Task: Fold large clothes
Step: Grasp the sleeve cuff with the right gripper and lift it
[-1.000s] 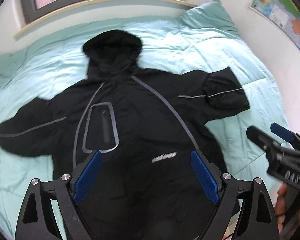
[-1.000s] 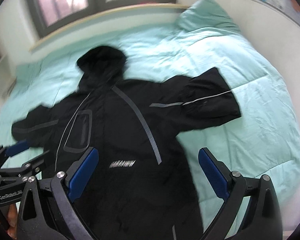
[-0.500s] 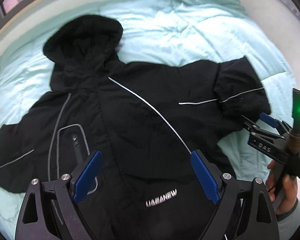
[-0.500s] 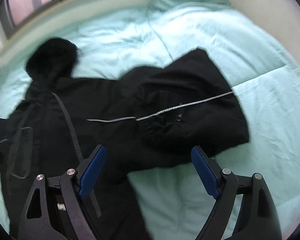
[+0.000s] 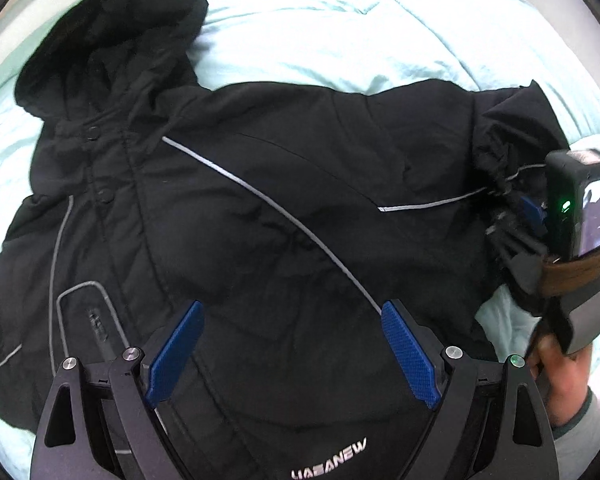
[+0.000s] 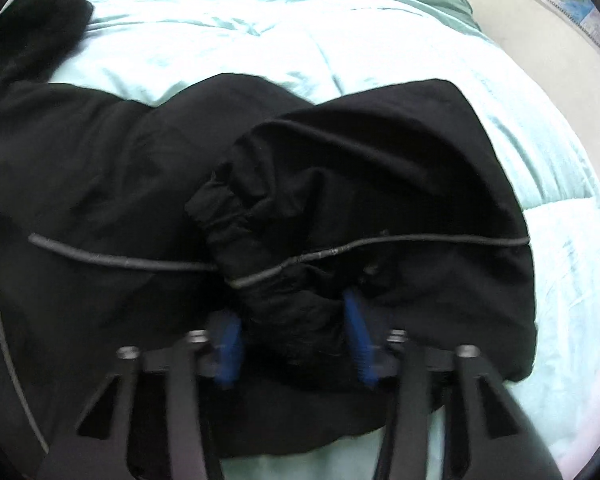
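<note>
Pale green bed (image 5: 380,20) carrying a black jacket (image 5: 280,200), sleeve fold beginning.
Left wrist view: left claw (image 5: 292,344) is hovering spread above the jacket's chest, holding nothing. Right wrist view: right claw (image 6: 292,340) is closing around the bunched sleeve cuff (image 6: 284,276), fabric between its fingers; likely next, carrying it toward the chest. Nothing is blocking.

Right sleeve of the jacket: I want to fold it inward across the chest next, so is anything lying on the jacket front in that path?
Nothing visible does. The jacket front is bare black fabric. The open left gripper hovers over the lower chest, apart from the sleeve cuff, which sits between the right gripper's fingers.
</note>
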Demonstrator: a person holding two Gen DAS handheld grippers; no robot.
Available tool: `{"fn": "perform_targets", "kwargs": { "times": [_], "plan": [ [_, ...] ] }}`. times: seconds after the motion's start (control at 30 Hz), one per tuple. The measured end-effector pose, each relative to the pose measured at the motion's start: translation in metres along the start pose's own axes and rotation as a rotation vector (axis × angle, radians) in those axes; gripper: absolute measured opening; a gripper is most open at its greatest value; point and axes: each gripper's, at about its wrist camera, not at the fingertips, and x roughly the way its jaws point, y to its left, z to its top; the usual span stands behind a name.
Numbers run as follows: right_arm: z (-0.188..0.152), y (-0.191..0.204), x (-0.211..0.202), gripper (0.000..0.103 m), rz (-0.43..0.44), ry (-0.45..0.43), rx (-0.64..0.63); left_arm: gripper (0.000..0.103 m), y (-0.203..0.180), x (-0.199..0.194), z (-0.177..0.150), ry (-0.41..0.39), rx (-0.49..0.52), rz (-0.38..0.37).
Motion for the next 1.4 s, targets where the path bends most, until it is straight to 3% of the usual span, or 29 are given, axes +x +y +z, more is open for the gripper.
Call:
{"fn": "perform_targets", "kwargs": {
  "times": [0.13, 0.2, 0.3, 0.4, 0.5, 0.57, 0.63, 0.73, 1.0, 1.07, 1.2, 1.27, 1.4],
  "plan": [
    [0.010, -0.054, -0.038, 0.031, 0.097, -0.035, 0.139, 0.091, -0.013, 0.009, 0.007, -0.002, 0.030, -0.013],
    [0.014, -0.102, -0.069, 0.031, 0.153, -0.081, 0.230, 0.091, -0.021, 0.011, 0.011, -0.005, 0.053, -0.020],
    [0.019, -0.170, -0.102, 0.032, 0.149, -0.140, 0.311, 0.091, -0.039, 0.013, 0.017, -0.006, 0.087, -0.034],
    [0.017, -0.239, -0.106, 0.033, 0.134, -0.138, 0.395, 0.091, -0.056, 0.015, 0.019, -0.007, 0.117, -0.049],
    [0.008, -0.294, -0.095, 0.042, 0.134, -0.122, 0.463, 0.091, -0.068, 0.016, 0.019, -0.004, 0.141, -0.056],
    [-0.005, -0.322, -0.088, 0.062, 0.065, -0.086, 0.520, 0.091, -0.071, 0.018, 0.017, 0.002, 0.157, -0.052],
    [-0.021, -0.339, -0.090, 0.062, 0.104, -0.085, 0.581, 0.091, -0.073, 0.020, 0.016, 0.009, 0.167, -0.044],
    [-0.031, -0.330, -0.093, 0.066, 0.220, -0.099, 0.627, 0.091, -0.072, 0.024, 0.017, 0.022, 0.163, -0.038],
    [-0.021, -0.325, -0.004, 0.063, 0.412, 0.006, 0.695, 0.091, -0.087, 0.031, 0.032, -0.002, 0.188, -0.037],
    [-0.011, -0.327, -0.004, 0.014, 0.470, -0.025, 0.687, 0.091, -0.093, 0.035, 0.036, -0.013, 0.194, -0.049],
    [0.001, -0.327, -0.065, 0.010, 0.404, -0.184, 0.610, 0.085, -0.100, 0.054, 0.051, -0.034, 0.183, -0.070],
    [-0.003, -0.333, -0.077, 0.010, 0.361, -0.209, 0.619, 0.085, -0.103, 0.071, 0.057, -0.031, 0.157, -0.119],
    [-0.014, -0.324, -0.022, 0.010, 0.329, -0.019, 0.649, 0.085, -0.112, 0.116, 0.065, 0.054, 0.166, -0.058]
  ]
}}
